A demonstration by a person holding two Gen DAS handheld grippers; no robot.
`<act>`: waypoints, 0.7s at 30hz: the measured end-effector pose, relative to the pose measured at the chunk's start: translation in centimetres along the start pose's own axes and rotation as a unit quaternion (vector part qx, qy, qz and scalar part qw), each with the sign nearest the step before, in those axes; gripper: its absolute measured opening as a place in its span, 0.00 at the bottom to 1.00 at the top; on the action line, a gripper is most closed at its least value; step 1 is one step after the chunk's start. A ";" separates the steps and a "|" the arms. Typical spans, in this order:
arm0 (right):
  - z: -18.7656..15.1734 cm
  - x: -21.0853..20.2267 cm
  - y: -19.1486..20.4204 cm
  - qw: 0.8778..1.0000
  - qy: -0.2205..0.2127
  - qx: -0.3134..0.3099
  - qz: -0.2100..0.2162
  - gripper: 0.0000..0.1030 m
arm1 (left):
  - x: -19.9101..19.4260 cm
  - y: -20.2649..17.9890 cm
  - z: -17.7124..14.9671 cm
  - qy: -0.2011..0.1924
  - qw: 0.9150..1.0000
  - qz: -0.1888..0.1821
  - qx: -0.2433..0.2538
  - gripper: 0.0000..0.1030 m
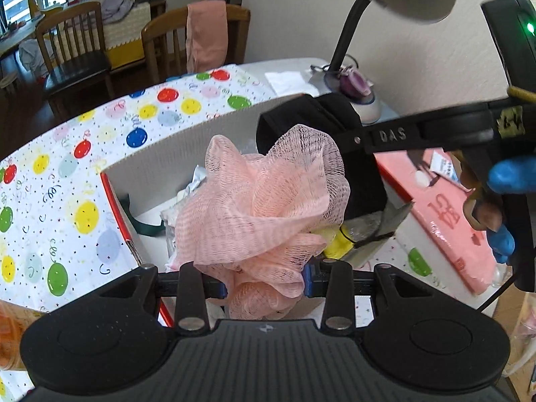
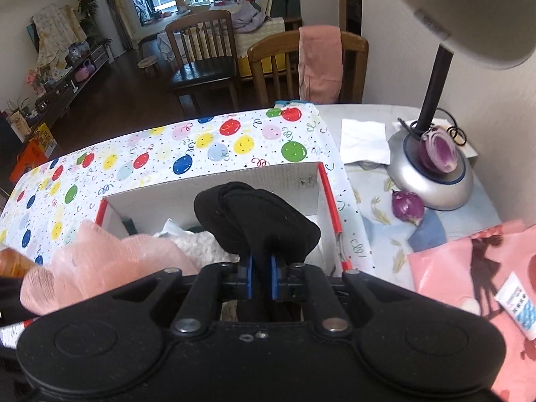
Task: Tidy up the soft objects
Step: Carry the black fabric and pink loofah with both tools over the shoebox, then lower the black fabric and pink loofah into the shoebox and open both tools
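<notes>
A pink mesh bath pouf [image 1: 268, 207] is clamped between the blue pads of my left gripper [image 1: 264, 284], which holds it over the open white box with red edges [image 1: 115, 197]. My right gripper [image 2: 261, 278] is shut on a black rolled cloth [image 2: 254, 221], also above the box [image 2: 330, 207]. In the left wrist view the right gripper's arm [image 1: 435, 130] reaches in from the right with the black cloth [image 1: 308, 114] behind the pouf. The pouf [image 2: 110, 261] shows at the lower left of the right wrist view. White fluffy items [image 2: 197, 244] and a yellow item [image 1: 336, 244] lie inside the box.
A balloon-print cover [image 1: 60, 181] spreads left of and behind the box. A desk lamp [image 2: 432, 174] with a purple onion half stands at the right; another onion piece [image 2: 407, 206] lies by it. A pink sheet [image 2: 469, 278] and white paper [image 2: 363, 140] lie nearby. Wooden chairs [image 2: 301, 67] stand beyond the table.
</notes>
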State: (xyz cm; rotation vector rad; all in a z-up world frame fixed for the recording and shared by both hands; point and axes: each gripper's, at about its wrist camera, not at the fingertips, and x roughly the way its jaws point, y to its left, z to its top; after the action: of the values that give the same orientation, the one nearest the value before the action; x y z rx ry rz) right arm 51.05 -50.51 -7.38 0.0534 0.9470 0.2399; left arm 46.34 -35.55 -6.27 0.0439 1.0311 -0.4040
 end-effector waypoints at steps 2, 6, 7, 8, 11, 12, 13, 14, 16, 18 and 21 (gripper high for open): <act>0.2 0.9 -0.1 1.000 0.004 0.003 -0.001 0.09 | 0.6 0.1 0.1 0.004 1.000 0.003 -0.001 0.36; 0.2 2.5 -0.1 1.000 0.014 0.006 -0.001 0.10 | 1.8 0.4 0.3 0.009 1.000 0.009 -0.005 0.36; 0.1 2.8 -0.1 1.000 0.016 0.005 -0.002 0.11 | 2.2 0.5 0.4 0.010 1.000 0.010 -0.007 0.36; 0.0 3.0 -0.1 1.000 0.017 0.005 -0.002 0.13 | 2.5 0.6 0.4 0.011 1.000 0.011 -0.009 0.37; -0.3 3.7 -0.4 1.000 0.019 0.011 -0.002 0.14 | 3.6 1.1 0.5 0.019 1.000 0.015 -0.018 0.37; -0.3 3.9 -0.5 1.000 0.019 0.014 0.000 0.15 | 3.9 1.2 0.4 0.022 0.999 0.016 -0.022 0.38; -0.4 3.9 -0.7 1.000 0.020 0.017 0.002 0.17 | 4.2 1.3 0.3 0.026 0.999 0.016 -0.024 0.38; -0.5 4.0 -0.8 1.000 0.020 0.018 0.003 0.18 | 4.4 1.4 0.2 0.029 0.999 0.017 -0.025 0.39; -0.6 4.1 -1.0 1.000 0.024 0.019 0.006 0.20 | 4.7 1.5 0.0 0.031 0.999 0.017 -0.025 0.41; -0.8 4.0 -1.1 1.000 0.022 0.022 0.002 0.21 | 4.9 1.6 -0.1 0.031 0.999 0.015 -0.027 0.43; -1.1 3.8 -1.4 0.999 0.022 0.028 0.005 0.25 | 5.0 1.9 -0.3 0.030 0.999 0.004 -0.037 0.50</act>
State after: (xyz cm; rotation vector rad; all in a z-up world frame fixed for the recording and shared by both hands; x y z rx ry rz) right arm 52.56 -51.05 -11.26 0.1053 0.9969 0.2253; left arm 48.99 -35.28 -10.92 -0.0054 1.1036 -0.3585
